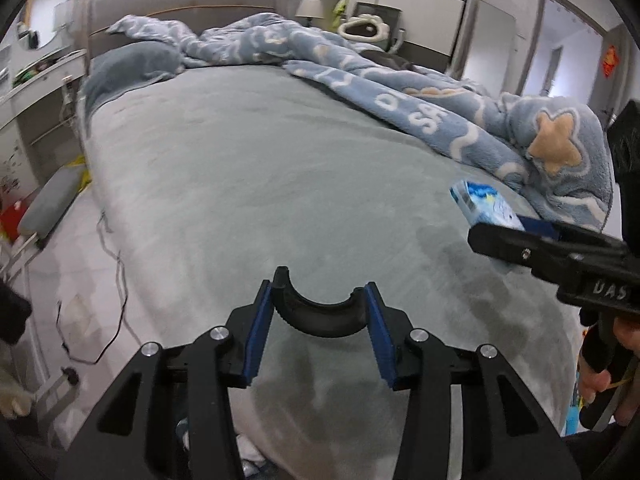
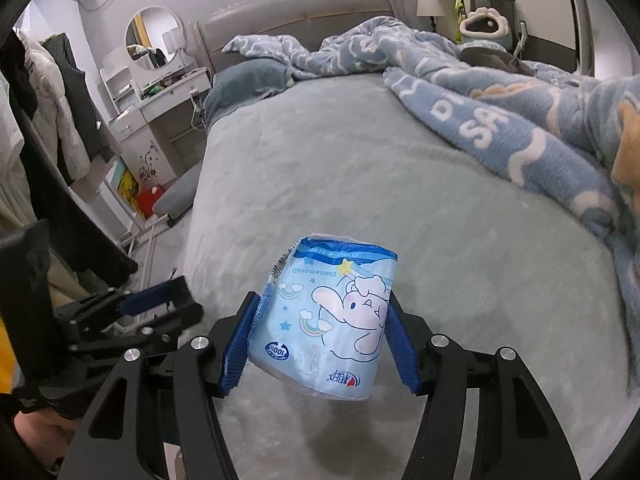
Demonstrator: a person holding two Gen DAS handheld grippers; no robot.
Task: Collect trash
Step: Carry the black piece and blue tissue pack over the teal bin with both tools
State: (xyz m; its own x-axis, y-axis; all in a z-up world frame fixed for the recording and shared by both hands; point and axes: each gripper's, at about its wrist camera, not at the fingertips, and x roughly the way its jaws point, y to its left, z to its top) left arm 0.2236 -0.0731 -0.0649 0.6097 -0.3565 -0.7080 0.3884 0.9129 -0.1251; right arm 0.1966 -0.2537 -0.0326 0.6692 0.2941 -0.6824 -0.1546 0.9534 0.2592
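Observation:
My right gripper (image 2: 322, 320) is shut on a light blue tissue packet (image 2: 328, 320) printed with a white cartoon dog, and holds it above the grey bed sheet (image 2: 360, 168). The packet (image 1: 486, 204) and the right gripper (image 1: 520, 236) also show at the right of the left wrist view. My left gripper (image 1: 320, 316) is shut on a black curved half-ring piece (image 1: 320, 316) held between its blue pads, above the foot of the bed. The left gripper (image 2: 160, 300) shows at the left of the right wrist view.
A rumpled blue patterned blanket (image 1: 460, 120) covers the bed's right side and a grey pillow (image 1: 132, 68) lies by the headboard. A dressing table with a round mirror (image 2: 154, 38) stands to the left. A black cable (image 1: 116, 300) and a grey stool (image 1: 48, 208) are on the floor.

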